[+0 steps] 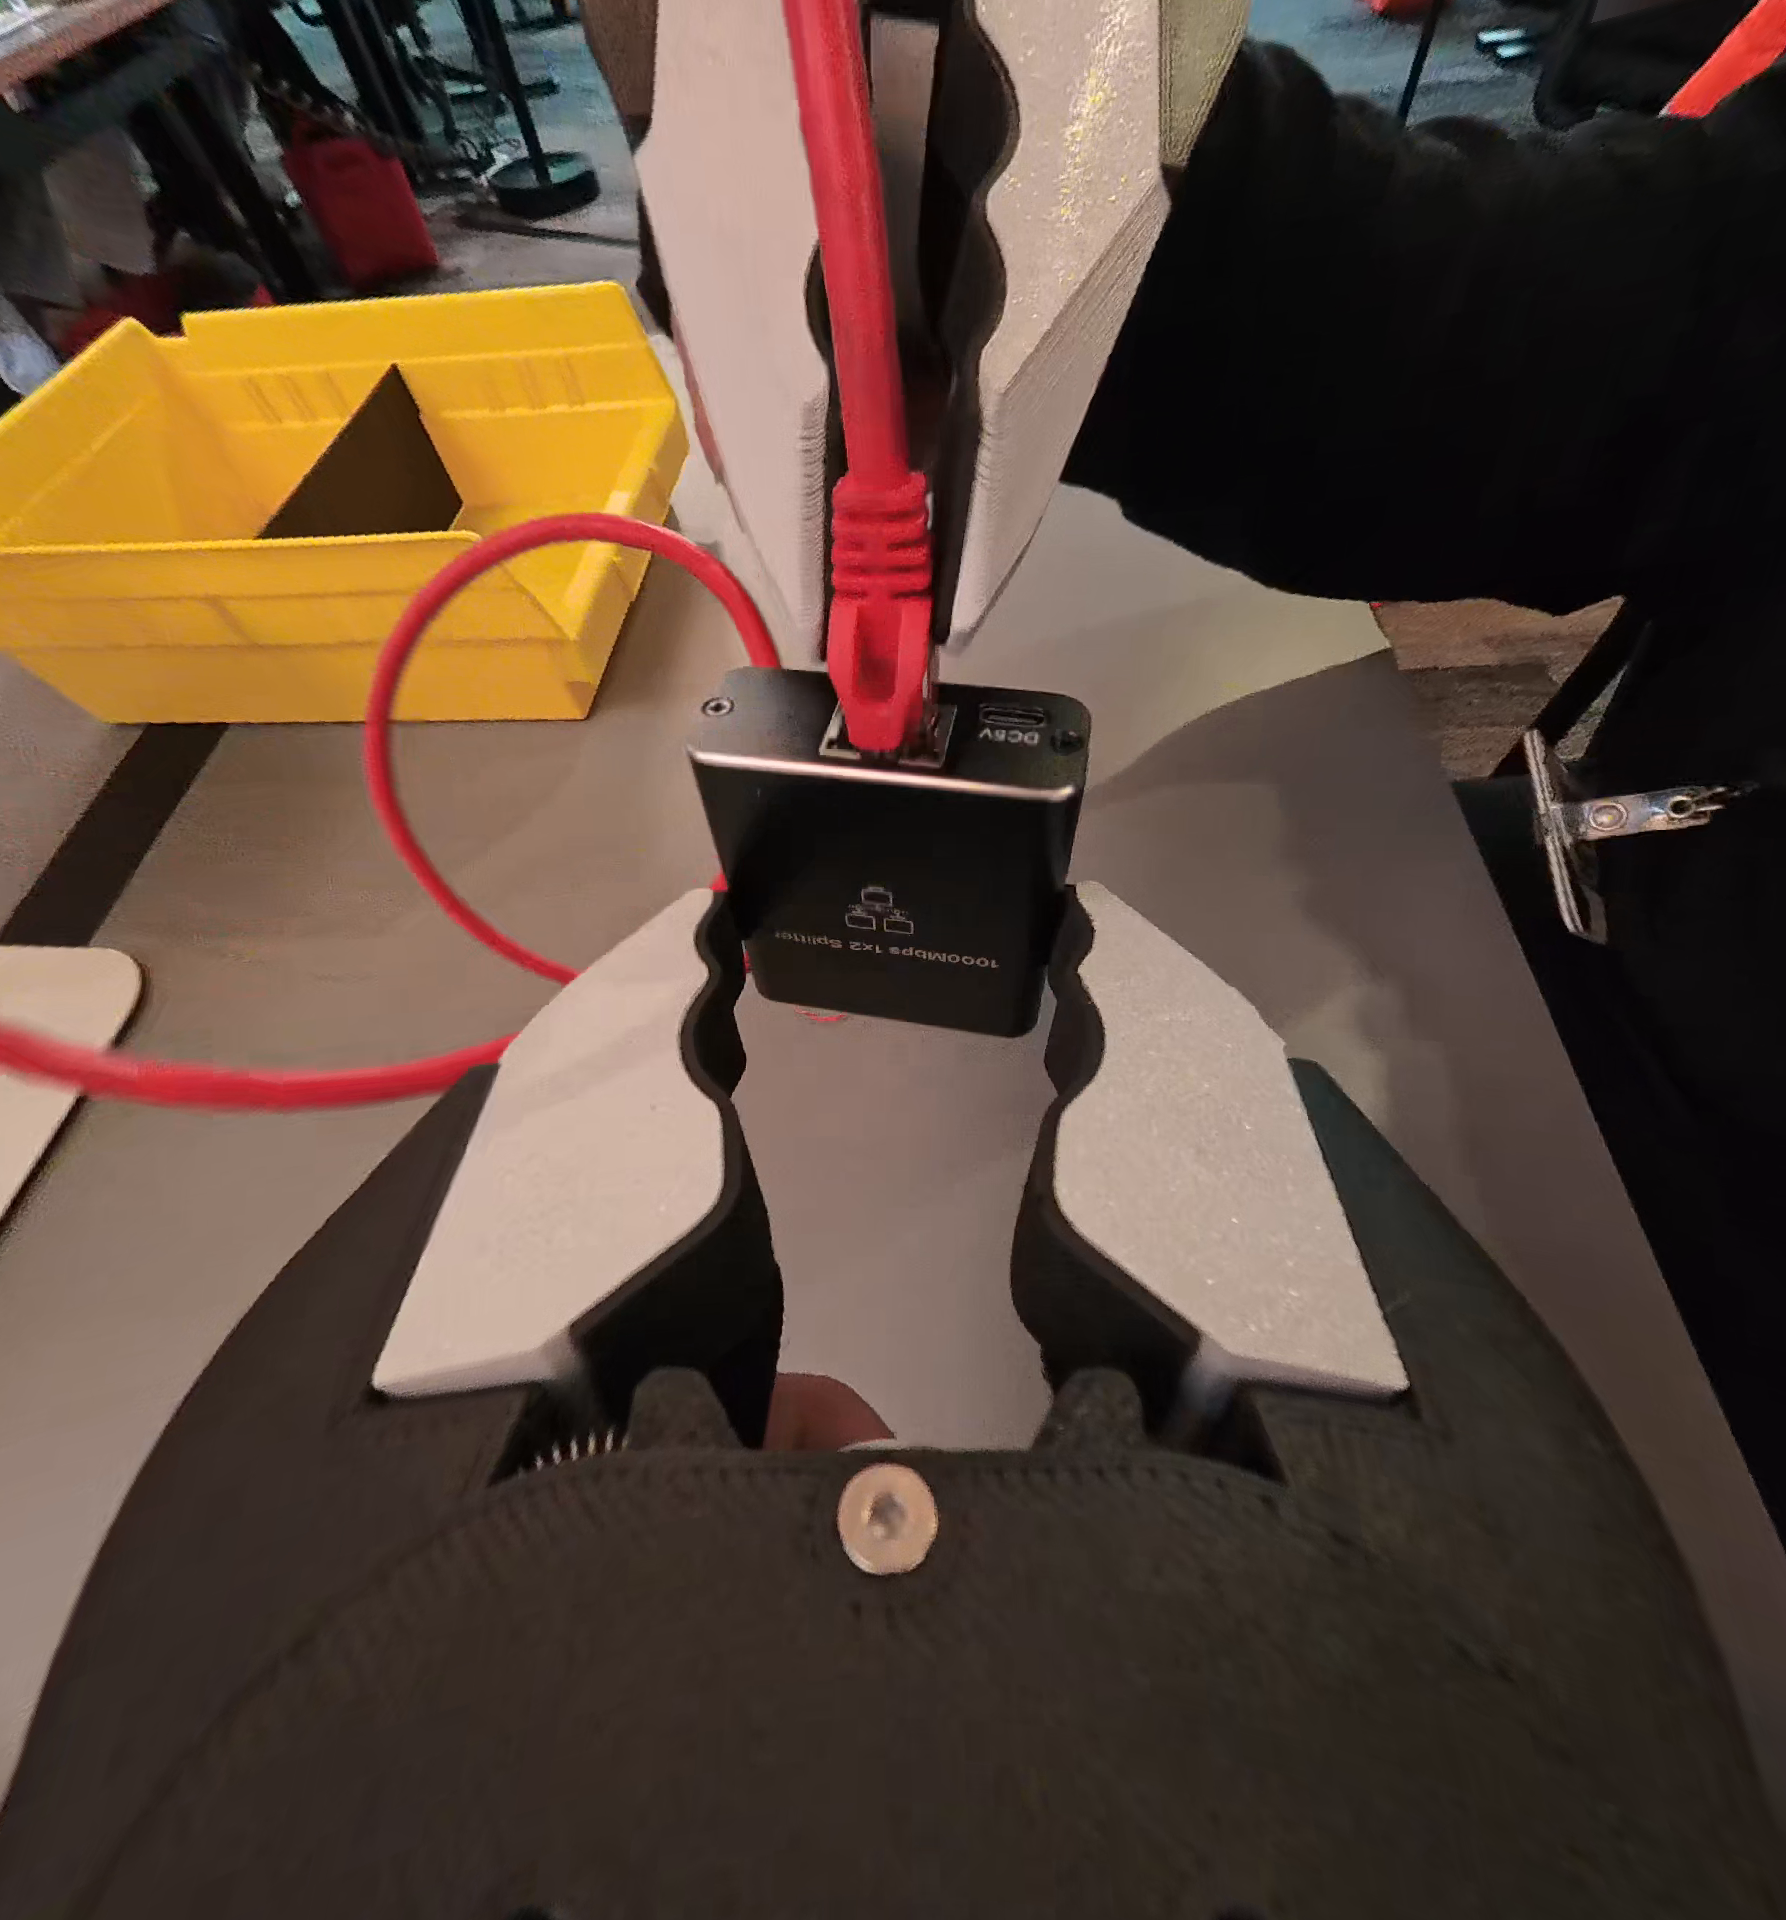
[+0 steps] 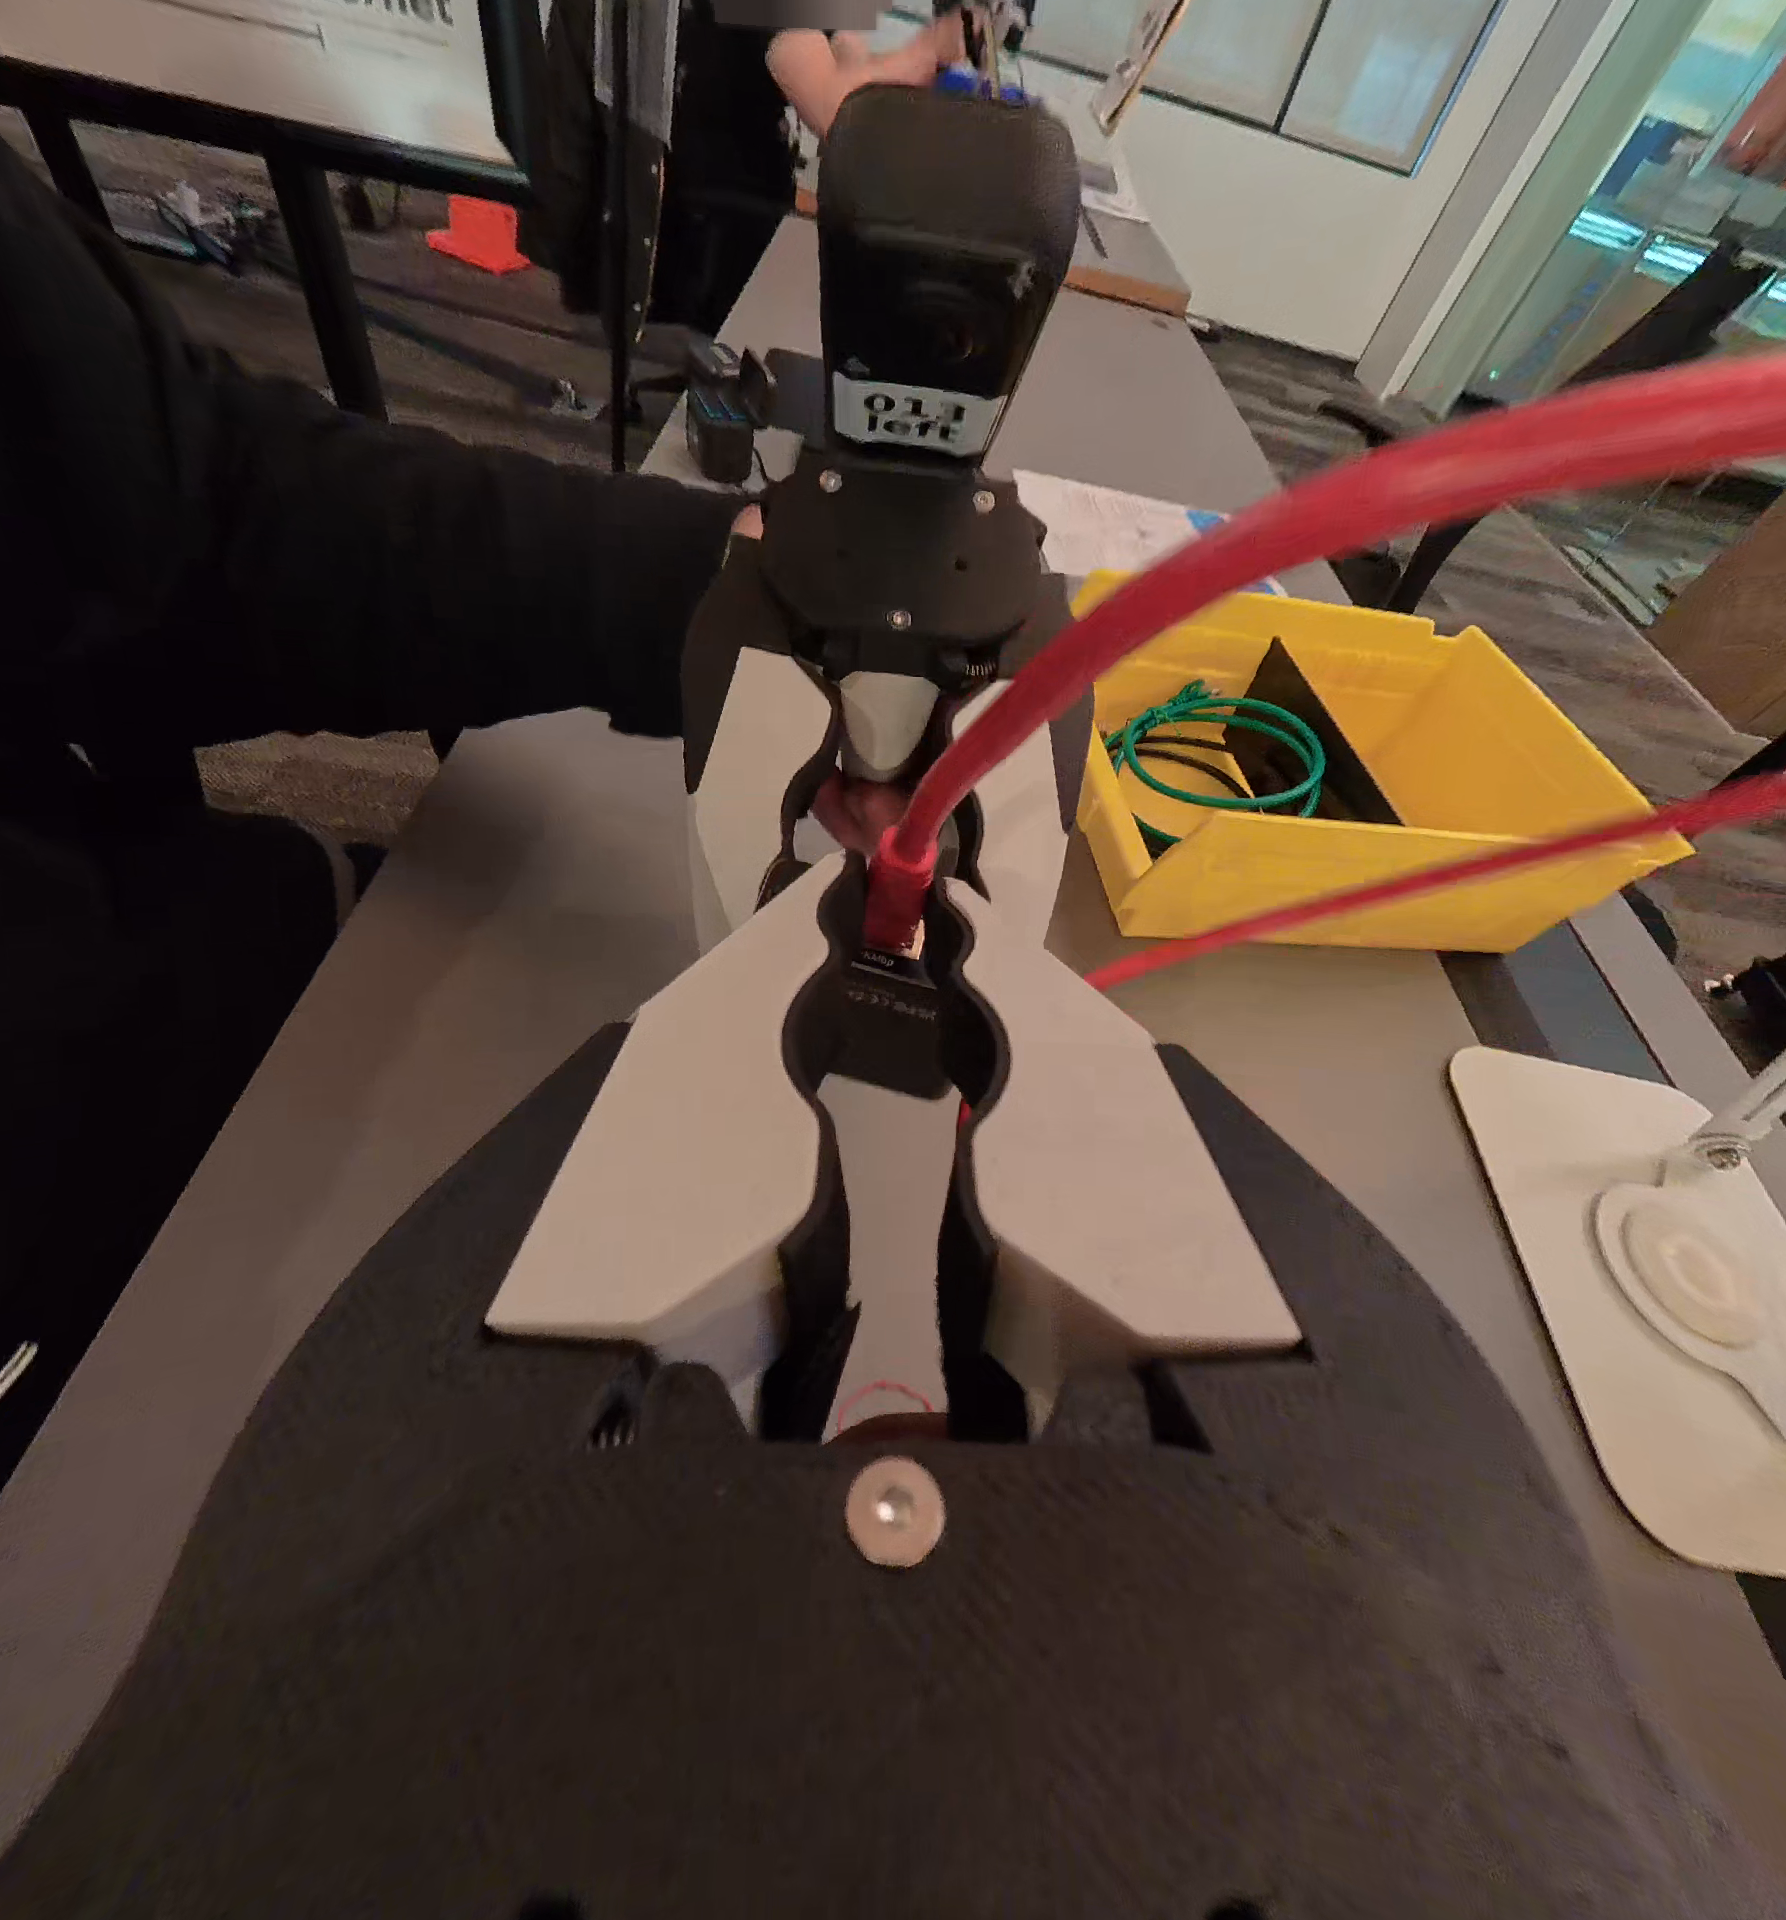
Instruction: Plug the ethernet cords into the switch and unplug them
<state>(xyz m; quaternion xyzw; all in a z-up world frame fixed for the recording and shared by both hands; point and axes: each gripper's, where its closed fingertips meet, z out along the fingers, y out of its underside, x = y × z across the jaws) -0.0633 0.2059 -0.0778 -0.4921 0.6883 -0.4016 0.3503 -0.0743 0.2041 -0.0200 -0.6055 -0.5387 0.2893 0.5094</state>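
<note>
My left gripper [image 1: 894, 935] is clamped on the near end of the small black metal box-shaped switch [image 1: 894, 873], its grey fingers [image 1: 608, 1039] pressing both side edges and holding the switch off the grey counter [image 1: 276, 873]. My right gripper [image 1: 884, 613] comes in from the opposite side, pinched around the ribbed boot of the red ethernet cord [image 1: 873, 561], whose plug sits in the port on the far face of the switch, beside a smaller port on that same face. I cannot tell whether the plug is seated all the way. From that plug the red cord runs up between the right gripper's fingers, and another stretch of it loops across the counter to the left and passes under the left gripper. In the right wrist view the right gripper [image 2: 894, 914] is closed on the red plug [image 2: 894, 883], with the switch [image 2: 889, 997] showing between its fingers and the left gripper [image 2: 873, 831] facing it from beyond. A yellow plastic bin with a dark divider [image 2: 1388, 831] stands on the counter well apart from the switch, with a coiled green cable [image 2: 1221, 769] in one compartment. A pale flat base plate with a metal rod [image 2: 1647, 1299] lies at the counter's right side.
</note>
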